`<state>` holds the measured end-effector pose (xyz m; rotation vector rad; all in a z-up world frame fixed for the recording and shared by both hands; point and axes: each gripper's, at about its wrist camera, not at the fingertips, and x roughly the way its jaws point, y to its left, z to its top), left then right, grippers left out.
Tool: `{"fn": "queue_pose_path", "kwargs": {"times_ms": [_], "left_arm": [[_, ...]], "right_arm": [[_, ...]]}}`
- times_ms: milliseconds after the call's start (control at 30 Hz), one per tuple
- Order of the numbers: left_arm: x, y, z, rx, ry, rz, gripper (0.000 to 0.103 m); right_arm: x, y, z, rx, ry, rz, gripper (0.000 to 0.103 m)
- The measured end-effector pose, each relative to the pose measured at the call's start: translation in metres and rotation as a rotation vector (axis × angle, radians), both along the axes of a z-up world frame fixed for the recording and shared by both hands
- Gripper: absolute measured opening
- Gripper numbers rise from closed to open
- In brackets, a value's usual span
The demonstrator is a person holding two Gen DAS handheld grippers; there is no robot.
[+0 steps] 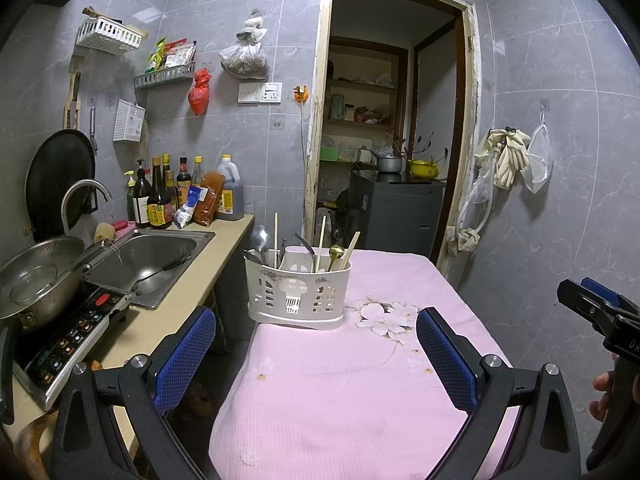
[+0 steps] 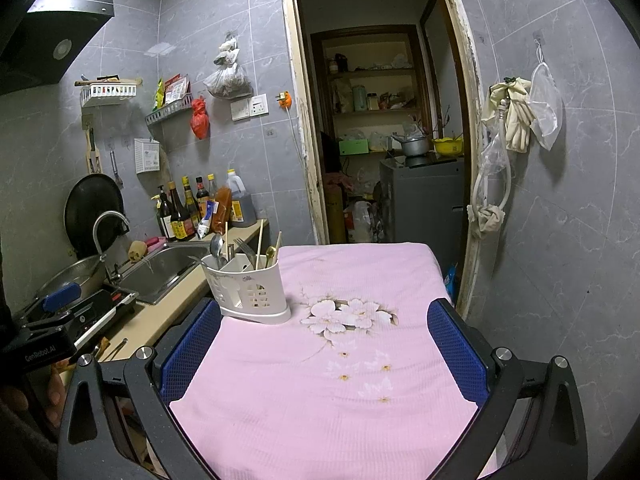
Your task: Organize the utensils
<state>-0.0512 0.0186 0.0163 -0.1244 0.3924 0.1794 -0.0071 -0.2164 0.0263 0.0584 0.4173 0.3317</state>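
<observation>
A table with a pink flowered cloth [image 1: 340, 392] fills the near middle of the room. On its far left corner stands the white plastic utensil holder with cut-out holes [image 1: 298, 292]. It is upright. In it you can see a shiny silver spoon [image 1: 260, 240], pale wooden chopsticks [image 1: 320, 244], a gold spoon [image 1: 336, 254] and a dark fork [image 2: 245, 249].

To the left, just beside the table, runs a beige counter with a steel sink [image 1: 156, 260] and a curved tap [image 1: 82, 196]. A big steel wok [image 1: 38, 276] sits on a black cooker with coloured buttons [image 1: 76, 336] at the near left. Dark sauce bottles [image 1: 160, 196] stand by the far wall. Straight ahead, past the table, is an open doorway [image 1: 392, 120]. Gloves and a bag [image 1: 516, 160] hang on the right wall.

Nothing lies on the cloth between your grippers and the holder.

Your left gripper [image 1: 316, 356] has its blue pads spread wide apart. It holds nothing and touches nothing. It hangs over the near part of the cloth.

Your right gripper [image 2: 326, 348] is spread wide too, with nothing in it. It also hangs over the cloth, with the holder off to its far left.
</observation>
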Motion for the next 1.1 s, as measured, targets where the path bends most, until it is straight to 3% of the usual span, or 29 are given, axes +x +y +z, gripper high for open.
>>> {"fn": "queue_pose_path", "kwargs": {"times_ms": [1100], "left_arm": [[-0.0043,0.0064,-0.0026,0.025,-0.006,0.033,0.101]], "right_arm": [[-0.0002,0.0020,0.0000,-0.001,0.003,0.001,0.101]]}}
